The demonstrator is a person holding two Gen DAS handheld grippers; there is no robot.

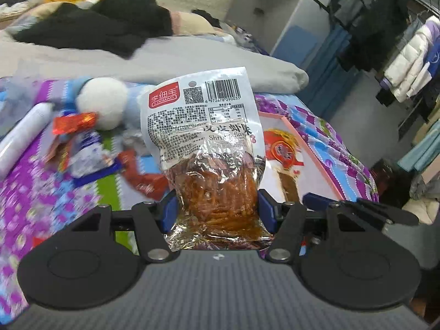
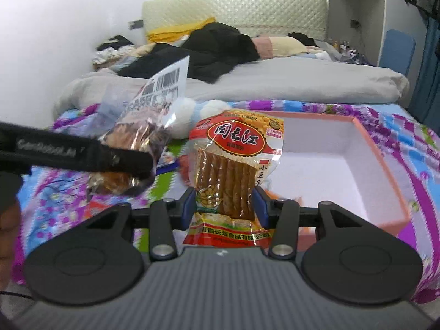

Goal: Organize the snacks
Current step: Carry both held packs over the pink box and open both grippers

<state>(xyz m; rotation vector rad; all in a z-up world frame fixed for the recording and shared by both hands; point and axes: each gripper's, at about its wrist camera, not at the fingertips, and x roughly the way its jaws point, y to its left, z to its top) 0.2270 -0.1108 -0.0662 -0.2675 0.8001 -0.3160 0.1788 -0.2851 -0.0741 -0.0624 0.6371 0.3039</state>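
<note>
- Left gripper (image 1: 217, 209): blue pads pinching a silver shrimp-flavour pack (image 1: 209, 148) by its lower end, pack upright, barcode at 12 o'clock.
- Right gripper (image 2: 225, 206): pads clamped on a red bean-stick pack (image 2: 236, 162), label facing cam.
- Pink box (image 2: 385, 165) at 2 o'clock of right gripper, white inside, on the purple floral sheet (image 2: 412, 137).
- Loose snack wrappers (image 1: 90, 154) piled at 10 o'clock of left gripper, w/ a white plush ball (image 1: 101, 101) just behind.
</note>
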